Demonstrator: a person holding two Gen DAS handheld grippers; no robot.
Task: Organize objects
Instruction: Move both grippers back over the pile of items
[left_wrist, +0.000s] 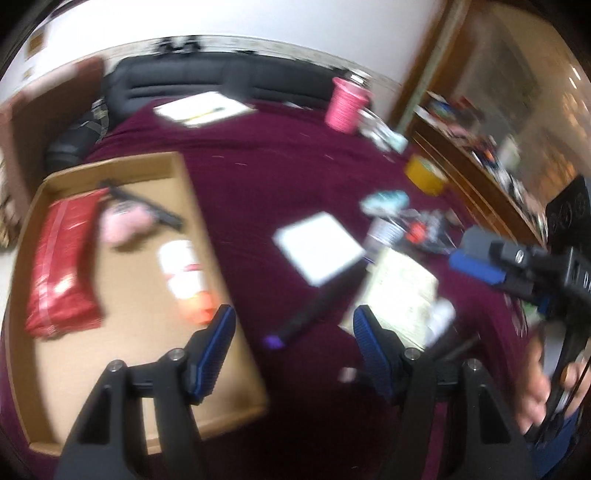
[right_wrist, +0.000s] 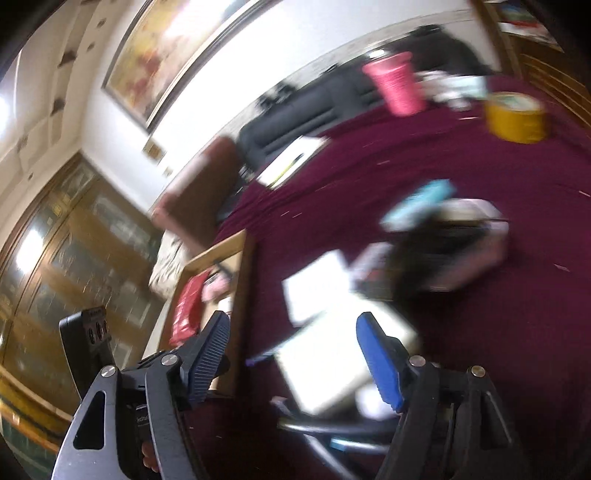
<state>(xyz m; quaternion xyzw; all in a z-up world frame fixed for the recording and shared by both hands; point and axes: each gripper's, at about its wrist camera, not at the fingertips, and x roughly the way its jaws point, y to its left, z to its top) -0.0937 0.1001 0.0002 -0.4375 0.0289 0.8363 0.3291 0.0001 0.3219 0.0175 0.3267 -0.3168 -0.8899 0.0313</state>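
A: Two grippers, both w/ jaws apart, nothing between the pads. Left gripper (left_wrist: 293, 334) hangs over the maroon cloth (left_wrist: 288, 166) just beside the cardboard tray (left_wrist: 177, 158). Right gripper (right_wrist: 291, 343) is over the white papers near the front edge of the cloth.

B: Tray contents?

A: Tray sits at the cloth's left edge. Inside: red packet (left_wrist: 61, 269) along the tray's left wall, pink soft item (left_wrist: 123, 223) and a black strip (left_wrist: 144, 203) toward its far end, white/red container (left_wrist: 183, 273) near the right wall.

B: Loose stuff?

A: Mid-cloth: white square pad (left_wrist: 319, 247), dark pen w/ purple tip (left_wrist: 303, 319) just in front of it, printed sheet (left_wrist: 402, 284) to the right. Teal item (left_wrist: 386, 199) and a jumble of small black/red bits (left_wrist: 424, 230) behind the sheet. Far edge: pink ribbed cup (left_wrist: 345, 105), white notepad w/ yellow pencil (left_wrist: 203, 109). Right edge: yellow tape roll (left_wrist: 424, 175).

B: Any labels readable?

A: No. Heavy motion blur in both views; print on the sheet and the packet can't be read.

B: Hands?

A: Right hand (left_wrist: 537, 391) visible at the left view's right side, on the other gripper's handle.
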